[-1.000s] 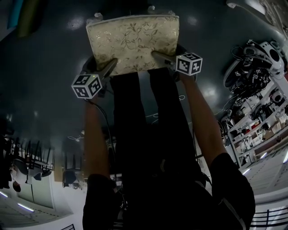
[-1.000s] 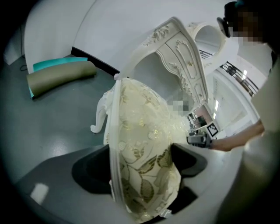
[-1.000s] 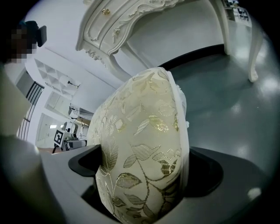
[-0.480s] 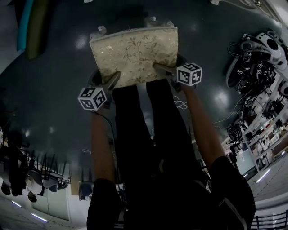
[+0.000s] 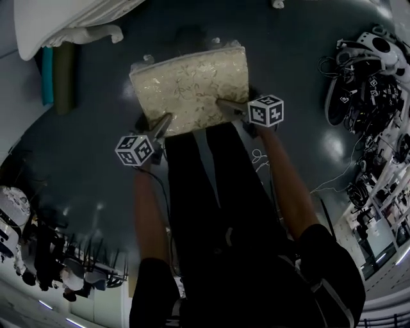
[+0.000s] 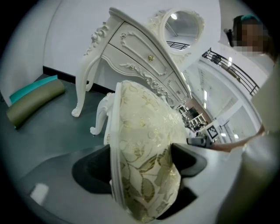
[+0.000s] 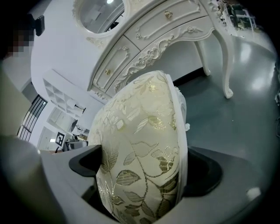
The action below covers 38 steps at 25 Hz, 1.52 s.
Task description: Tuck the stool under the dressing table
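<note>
Clenched on the near cushion edge of the stool (image 5: pixel 191 86): left gripper (image 5: pixel 160 125) and right gripper (image 5: pixel 228 104), fingers wide around the padding. Carried forward since a second ago, dressing table (image 5: pixel 64 19) newly in view ahead. Not yet tucked under.

Dark shiny floor (image 5: pixel 83 186), a teal pad (image 5: pixel 47 75) touching an olive roll (image 5: pixel 64 78) far left by the white wall (image 6: pixel 26 48), tangled black cables (image 5: pixel 359 90) and white gear (image 5: pixel 379 48) far right.
</note>
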{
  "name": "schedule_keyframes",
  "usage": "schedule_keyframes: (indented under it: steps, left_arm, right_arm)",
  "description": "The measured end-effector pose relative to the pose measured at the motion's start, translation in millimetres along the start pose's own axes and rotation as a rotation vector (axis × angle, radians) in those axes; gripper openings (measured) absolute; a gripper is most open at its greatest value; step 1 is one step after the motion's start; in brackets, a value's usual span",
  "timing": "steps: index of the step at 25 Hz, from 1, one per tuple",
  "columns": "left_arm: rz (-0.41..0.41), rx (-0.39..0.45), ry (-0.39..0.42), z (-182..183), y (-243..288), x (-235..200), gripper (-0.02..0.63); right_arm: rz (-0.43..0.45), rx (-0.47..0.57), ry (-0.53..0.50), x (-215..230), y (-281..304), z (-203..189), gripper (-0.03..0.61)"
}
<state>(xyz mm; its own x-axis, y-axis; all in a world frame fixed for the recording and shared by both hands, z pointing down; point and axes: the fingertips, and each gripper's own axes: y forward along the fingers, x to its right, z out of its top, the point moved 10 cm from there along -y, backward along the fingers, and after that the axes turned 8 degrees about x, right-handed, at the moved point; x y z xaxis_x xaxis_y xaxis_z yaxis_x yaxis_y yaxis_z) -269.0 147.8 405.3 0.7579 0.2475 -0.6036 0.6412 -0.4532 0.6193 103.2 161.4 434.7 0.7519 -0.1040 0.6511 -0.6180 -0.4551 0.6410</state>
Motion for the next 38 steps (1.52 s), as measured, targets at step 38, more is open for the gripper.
schedule_keyframes:
  steps: [38]
  left_arm:
    - [-0.078,0.041,0.016,92.1,96.0,8.2,0.423]
  right_arm:
    - [-0.066,0.131,0.048,48.9,-1.8,93.5,0.557]
